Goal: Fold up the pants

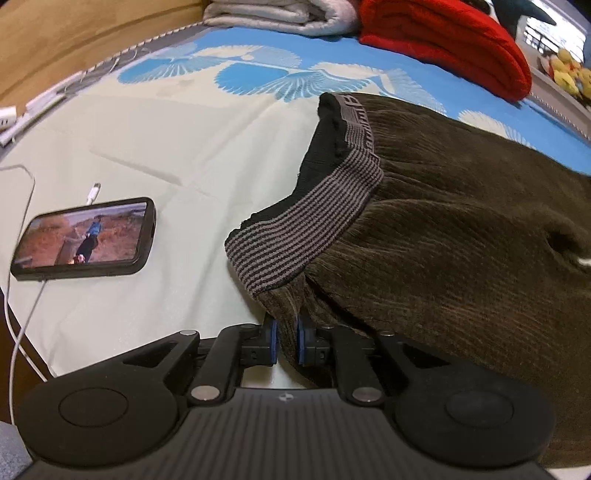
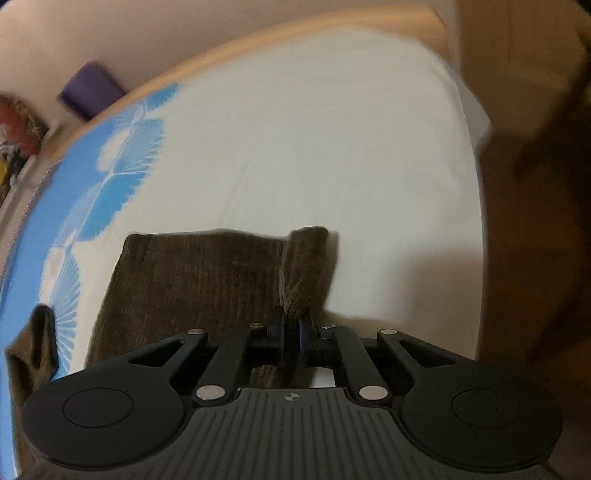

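Dark brown corduroy pants (image 1: 461, 229) lie on the bed, with a grey striped elastic waistband (image 1: 310, 221) lifted toward the left wrist camera. My left gripper (image 1: 286, 341) is shut on the pants fabric just below the waistband corner. In the right wrist view the leg end of the pants (image 2: 199, 280) lies flat on the sheet, and my right gripper (image 2: 291, 332) is shut on a bunched fold of its hem corner (image 2: 306, 266), lifted slightly.
A phone (image 1: 85, 238) with a lit screen and white charging cable lies on the sheet at left. A red folded garment (image 1: 454, 44) and a grey folded blanket (image 1: 280, 14) sit at the far bed edge. A brown wooden surface (image 2: 535, 221) stands right of the bed.
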A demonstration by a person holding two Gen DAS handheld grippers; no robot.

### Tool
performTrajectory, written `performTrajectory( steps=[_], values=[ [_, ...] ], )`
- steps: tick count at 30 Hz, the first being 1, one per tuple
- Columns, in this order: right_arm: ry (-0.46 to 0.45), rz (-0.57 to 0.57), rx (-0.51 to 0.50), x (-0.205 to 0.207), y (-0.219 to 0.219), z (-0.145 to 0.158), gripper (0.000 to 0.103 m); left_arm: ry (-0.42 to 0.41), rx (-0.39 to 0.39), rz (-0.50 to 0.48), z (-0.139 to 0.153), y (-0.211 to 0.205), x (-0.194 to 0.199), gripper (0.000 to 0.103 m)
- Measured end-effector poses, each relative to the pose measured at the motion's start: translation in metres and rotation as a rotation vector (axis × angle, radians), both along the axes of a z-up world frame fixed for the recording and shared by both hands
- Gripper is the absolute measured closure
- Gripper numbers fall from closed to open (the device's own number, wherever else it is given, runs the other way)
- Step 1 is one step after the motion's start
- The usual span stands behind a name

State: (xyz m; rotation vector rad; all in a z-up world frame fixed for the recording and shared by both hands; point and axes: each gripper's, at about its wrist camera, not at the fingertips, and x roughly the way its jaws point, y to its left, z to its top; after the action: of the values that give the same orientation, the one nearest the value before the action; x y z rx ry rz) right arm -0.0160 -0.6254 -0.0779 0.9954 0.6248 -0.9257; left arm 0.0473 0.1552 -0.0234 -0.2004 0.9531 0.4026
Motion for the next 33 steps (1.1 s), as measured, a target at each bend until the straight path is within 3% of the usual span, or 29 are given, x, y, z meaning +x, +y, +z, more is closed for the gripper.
performTrajectory(
  steps=[4, 8, 12, 15, 17, 18, 19, 21, 22, 23, 24, 26, 29, 33],
  values=[
    [0.084, 0.027, -0.088, 0.001, 0.016, 0.010, 0.096, -0.008, -0.018, 0.003, 0.004, 0.002, -0.003, 0.092],
    [0.044, 0.007, -0.158, 0.003, 0.022, 0.026, 0.096, -0.007, -0.021, -0.014, 0.001, 0.003, -0.004, 0.088],
    [0.135, 0.059, -0.169, 0.014, 0.017, 0.006, 0.096, -0.013, 0.004, -0.025, -0.002, 0.003, -0.005, 0.080],
    [0.087, -0.052, -0.126, -0.001, 0.010, 0.009, 0.095, -0.016, 0.016, -0.044, -0.002, 0.001, -0.006, 0.075],
    [0.104, -0.063, -0.131, 0.000, 0.012, 0.008, 0.095, -0.021, 0.025, -0.053, -0.001, -0.002, -0.008, 0.074],
    [0.114, -0.050, -0.144, 0.004, 0.013, 0.007, 0.095, -0.024, 0.038, -0.057, 0.000, -0.003, -0.009, 0.068],
    [0.129, -0.047, -0.157, 0.006, 0.014, 0.008, 0.092, -0.022, 0.058, -0.057, 0.001, -0.005, -0.011, 0.058],
    [0.208, -0.132, -0.250, 0.002, 0.021, 0.018, 0.062, -0.007, 0.121, -0.032, 0.006, -0.008, -0.016, 0.003],
    [0.257, -0.181, -0.337, -0.003, 0.026, 0.026, 0.040, -0.022, 0.144, -0.020, 0.010, -0.010, -0.020, 0.000],
    [0.288, -0.207, -0.419, -0.002, 0.028, 0.031, 0.031, -0.058, 0.161, -0.015, 0.016, -0.012, -0.027, 0.000],
    [0.307, -0.215, -0.481, -0.003, 0.031, 0.036, 0.031, -0.073, 0.160, -0.024, 0.022, -0.013, -0.031, 0.000],
    [0.265, -0.206, -0.528, -0.009, 0.038, 0.048, 0.031, -0.083, 0.138, -0.050, 0.033, -0.015, -0.040, 0.000],
    [0.083, -0.137, -0.528, -0.025, 0.067, 0.073, 0.030, -0.114, 0.123, -0.079, 0.048, -0.022, -0.058, 0.000],
    [-0.147, 0.130, -0.608, -0.050, 0.141, 0.095, 0.015, -0.142, 0.063, -0.144, 0.059, -0.043, -0.084, 0.000]
  ],
)
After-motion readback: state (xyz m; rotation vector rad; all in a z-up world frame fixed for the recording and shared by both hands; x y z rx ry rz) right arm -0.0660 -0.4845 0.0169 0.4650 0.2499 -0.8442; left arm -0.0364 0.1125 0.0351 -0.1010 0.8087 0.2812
